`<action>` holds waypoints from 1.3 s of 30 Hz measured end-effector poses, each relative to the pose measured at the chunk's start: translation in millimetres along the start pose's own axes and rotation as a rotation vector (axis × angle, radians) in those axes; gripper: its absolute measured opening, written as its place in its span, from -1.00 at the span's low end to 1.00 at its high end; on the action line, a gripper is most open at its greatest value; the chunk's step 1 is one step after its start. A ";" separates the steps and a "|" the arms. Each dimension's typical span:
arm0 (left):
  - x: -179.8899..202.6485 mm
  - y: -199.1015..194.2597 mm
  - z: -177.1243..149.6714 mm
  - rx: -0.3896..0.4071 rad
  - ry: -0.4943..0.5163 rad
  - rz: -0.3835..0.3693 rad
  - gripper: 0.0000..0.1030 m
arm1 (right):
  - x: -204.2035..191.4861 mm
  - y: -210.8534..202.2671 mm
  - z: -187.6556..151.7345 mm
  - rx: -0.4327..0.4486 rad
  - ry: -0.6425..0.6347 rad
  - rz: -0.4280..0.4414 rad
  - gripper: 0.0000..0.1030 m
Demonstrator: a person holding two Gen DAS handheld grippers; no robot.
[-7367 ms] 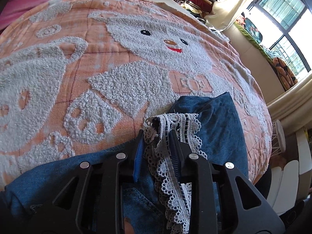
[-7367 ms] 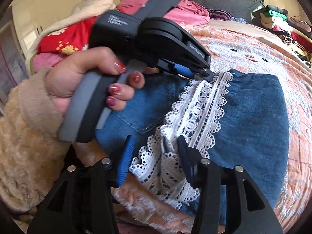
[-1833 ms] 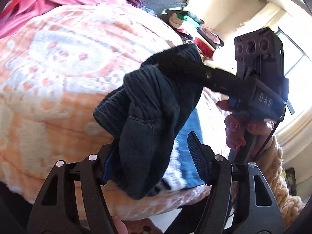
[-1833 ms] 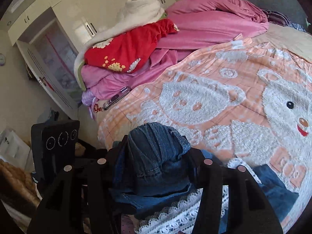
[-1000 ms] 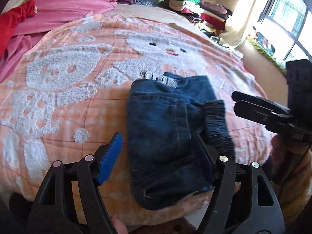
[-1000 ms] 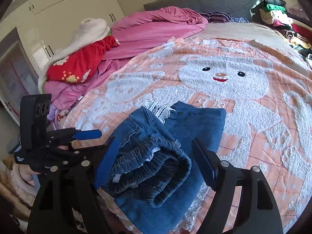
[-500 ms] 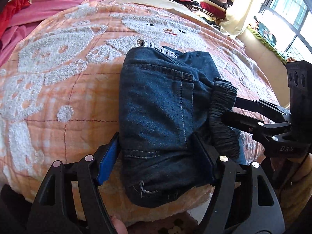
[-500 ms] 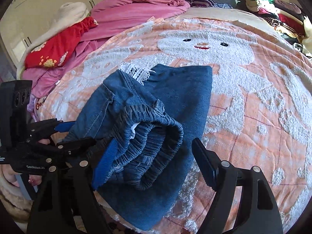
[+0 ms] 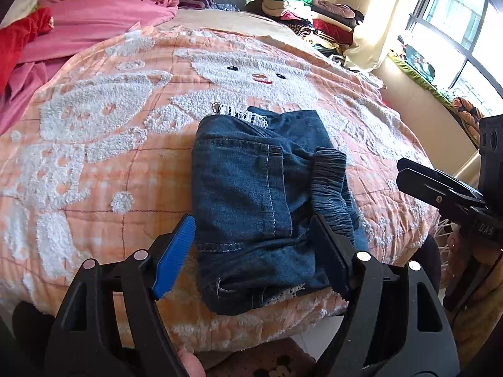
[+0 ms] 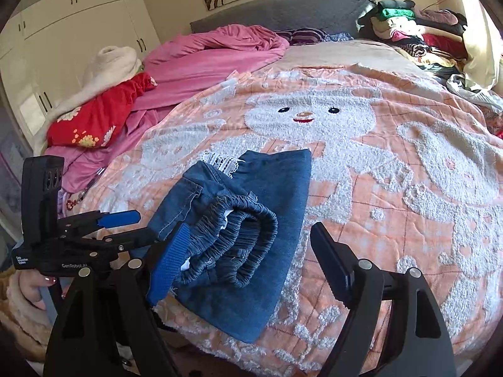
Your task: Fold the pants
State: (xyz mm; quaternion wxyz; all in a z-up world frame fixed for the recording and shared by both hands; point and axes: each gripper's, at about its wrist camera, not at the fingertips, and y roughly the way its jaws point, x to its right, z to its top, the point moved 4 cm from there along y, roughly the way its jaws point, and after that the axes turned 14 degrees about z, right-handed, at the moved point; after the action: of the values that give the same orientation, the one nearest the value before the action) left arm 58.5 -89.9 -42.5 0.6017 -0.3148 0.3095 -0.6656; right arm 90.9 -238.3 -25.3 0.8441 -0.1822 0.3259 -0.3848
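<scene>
the pants [image 9: 251, 194] lie folded into a compact denim bundle on the peach blanket [image 9: 94, 163] with its fleecy white bear pattern, close to the near edge of the bed; the bundle's near end reaches almost to where the blanket drops over that edge, and a strip of white lace trim [image 9: 243, 114] peeks out at the far end; the elastic waistband [image 10: 239, 245] sits bunched on top, toward the right side of the bundle.

the left tool [image 9: 254, 257] hovers at the near end of the pants with its jaws spread wide, grasping nothing; the blue pad sits just left of the denim and the black pad just beside the waistband; the right tool [image 10: 242, 260] is likewise released, its jaws wide apart over the waistband end, with the blue pad just beside the gathered elastic.

open blanket stretches left, right and beyond the bundle; the far side is bounded by a pink duvet [image 10: 213, 53], a red flowered garment [image 10: 100, 116] and a stack of clothes [image 10: 418, 28] near the headboard; a window [image 9: 462, 25] lies off to the right.

readable writing: "genrobot.ai" on the body of the left tool in the right wrist view, and "das" on the right tool's body in the left wrist view; a smaller label above is too small to read.
</scene>
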 end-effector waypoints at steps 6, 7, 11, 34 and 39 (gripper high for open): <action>-1.7 -11.7 3.5 0.028 -0.006 0.000 0.42 | -6.4 -9.2 -3.7 0.022 0.003 -0.015 0.54; -2.7 -12.7 3.7 0.032 -0.006 0.002 0.43 | -7.7 -10.2 -5.2 0.023 0.003 -0.018 0.54; -5.4 -14.6 3.5 0.038 -0.005 0.009 0.52 | -9.9 -12.5 -11.6 0.029 0.013 -0.039 0.72; -30.5 45.5 12.7 -0.096 -0.137 -0.065 0.66 | 20.2 31.2 -46.2 -0.063 0.178 0.030 0.72; -26.2 66.9 29.2 -0.133 -0.146 -0.103 0.66 | 26.6 49.0 -48.6 -0.085 0.204 0.072 0.73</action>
State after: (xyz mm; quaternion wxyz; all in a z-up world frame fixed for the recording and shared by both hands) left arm 124.2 -70.4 -78.8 0.5653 -0.4172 0.2917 -0.6491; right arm 96.5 -230.3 -98.6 0.8115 -0.1659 0.4324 -0.3565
